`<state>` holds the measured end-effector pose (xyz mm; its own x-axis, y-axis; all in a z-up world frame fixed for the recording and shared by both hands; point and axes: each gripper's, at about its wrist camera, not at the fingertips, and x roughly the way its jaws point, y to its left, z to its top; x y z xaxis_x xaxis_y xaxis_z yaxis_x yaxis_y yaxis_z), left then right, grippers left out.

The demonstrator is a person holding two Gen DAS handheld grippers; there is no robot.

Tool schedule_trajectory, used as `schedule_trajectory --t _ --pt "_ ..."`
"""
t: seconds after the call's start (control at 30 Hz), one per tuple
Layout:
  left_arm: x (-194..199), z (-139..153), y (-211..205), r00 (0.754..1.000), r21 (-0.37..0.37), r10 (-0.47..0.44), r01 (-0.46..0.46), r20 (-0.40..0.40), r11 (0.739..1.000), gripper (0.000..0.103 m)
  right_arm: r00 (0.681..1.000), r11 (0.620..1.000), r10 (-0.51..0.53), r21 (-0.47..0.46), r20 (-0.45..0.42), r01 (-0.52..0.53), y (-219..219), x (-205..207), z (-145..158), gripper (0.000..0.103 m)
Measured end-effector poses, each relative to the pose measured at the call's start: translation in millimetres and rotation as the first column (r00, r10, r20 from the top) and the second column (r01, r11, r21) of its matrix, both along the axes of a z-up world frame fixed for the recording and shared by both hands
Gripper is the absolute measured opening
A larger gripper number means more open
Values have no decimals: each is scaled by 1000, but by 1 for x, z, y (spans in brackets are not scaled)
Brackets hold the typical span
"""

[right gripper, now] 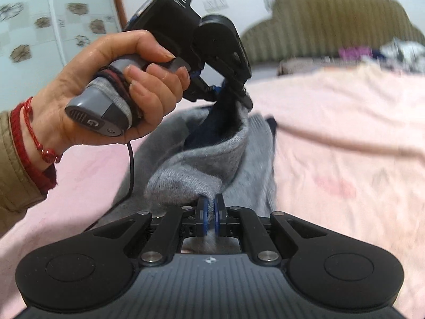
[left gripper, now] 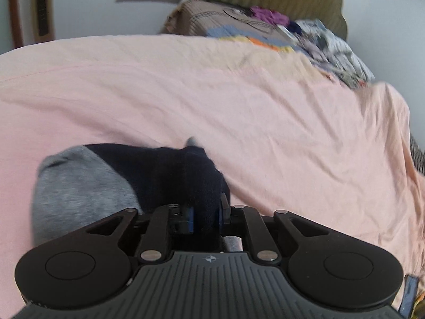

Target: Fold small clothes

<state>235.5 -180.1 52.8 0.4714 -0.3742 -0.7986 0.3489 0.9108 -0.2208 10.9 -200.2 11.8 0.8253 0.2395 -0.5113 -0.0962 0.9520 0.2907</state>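
Observation:
A small grey and dark navy knitted garment point(left gripper: 111, 180) hangs between both grippers above a pink bedsheet point(left gripper: 239, 101). My left gripper point(left gripper: 205, 216) is shut on its dark navy part. In the right wrist view the left gripper point(right gripper: 228, 90) pinches the navy cloth from above, held by a hand. My right gripper point(right gripper: 210, 215) is shut on the grey edge of the garment point(right gripper: 202, 164), which stretches up toward the left gripper.
A heap of mixed clothes point(left gripper: 305, 37) lies at the far right of the bed, by a brown quilted cushion point(left gripper: 212, 18). An olive striped headboard point(right gripper: 332, 21) stands behind. A tiled wall point(right gripper: 39, 26) is at the left.

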Motion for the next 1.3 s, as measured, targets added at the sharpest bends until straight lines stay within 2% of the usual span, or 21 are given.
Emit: schedule_trajectory --t 0.07,0.1,0.13,0.27,0.3,0.33,0.37,0.43,0.5,0.57,0.7,0.8,0.9,0.97,1.0,1.03,1.13,1.2,1.3 --pt "1 -6 -3 1000 -16 -10 10 -6 1000 48 1000 1000 5 12 -18 -5 -3 1 -4 6" --pt "1 -7 -3 1000 -28 -14 14 -1 999 70 1000 1000 2 9 -27 -2 -4 2 -6 7" --pt "-1 -6 -2 1000 -41 -10 11 18 999 86 999 1000 3 6 -36 -3 -5 3 -7 8" --pt "-9 9 8 994 -89 -4 13 106 996 98 998 1000 -6 2 -58 7 -7 4 -11 16" --pt "-11 13 12 993 -99 2 10 114 995 102 998 1000 -12 0 -64 12 -8 5 -11 23" --pt "-13 16 15 992 -106 12 1 122 994 102 998 1000 -17 -5 -66 17 -9 5 -11 31" --pt "-15 20 20 991 -113 26 -11 133 994 103 998 1000 -19 -7 -62 19 -9 6 -10 35" --pt "-17 25 33 987 -115 52 -34 154 993 103 998 1000 -9 6 -58 10 -10 6 -8 52" --pt "-22 30 46 980 -103 78 -60 185 993 103 998 999 14 31 -54 -13 -11 6 -8 60" --pt "-31 36 62 962 -64 105 -91 251 994 103 998 999 26 37 -53 -24 -11 7 -5 60" --pt "-59 40 99 912 10 150 -166 381 986 103 998 997 21 71 -55 -17 -13 12 -2 60" --pt "-83 35 123 900 57 144 -183 412 981 103 998 990 2 142 -66 7 -20 19 -3 60" --pt "-109 21 138 899 101 123 -181 421 978 103 997 973 -22 226 -79 39 -28 25 -4 60" --pt "-127 12 147 905 116 94 -156 415 981 103 995 952 -26 300 -93 53 -33 28 -7 49" --pt "-135 6 150 911 126 68 -130 407 983 103 994 941 -36 331 -106 70 -35 29 -9 28" --pt "-141 -1 152 917 142 40 -105 398 984 103 991 930 -45 357 -125 87 -39 30 -11 14" --pt "-157 -16 162 922 192 -15 -65 388 979 103 983 880 -77 451 -168 147 -56 24 -17 10" --pt "-164 -18 170 922 199 -32 -49 386 979 103 979 823 -79 542 -190 172 -71 13 -21 9" --pt "-165 -20 178 940 161 -49 -7 339 987 103 968 801 -61 566 -244 193 -76 12 -32 9"
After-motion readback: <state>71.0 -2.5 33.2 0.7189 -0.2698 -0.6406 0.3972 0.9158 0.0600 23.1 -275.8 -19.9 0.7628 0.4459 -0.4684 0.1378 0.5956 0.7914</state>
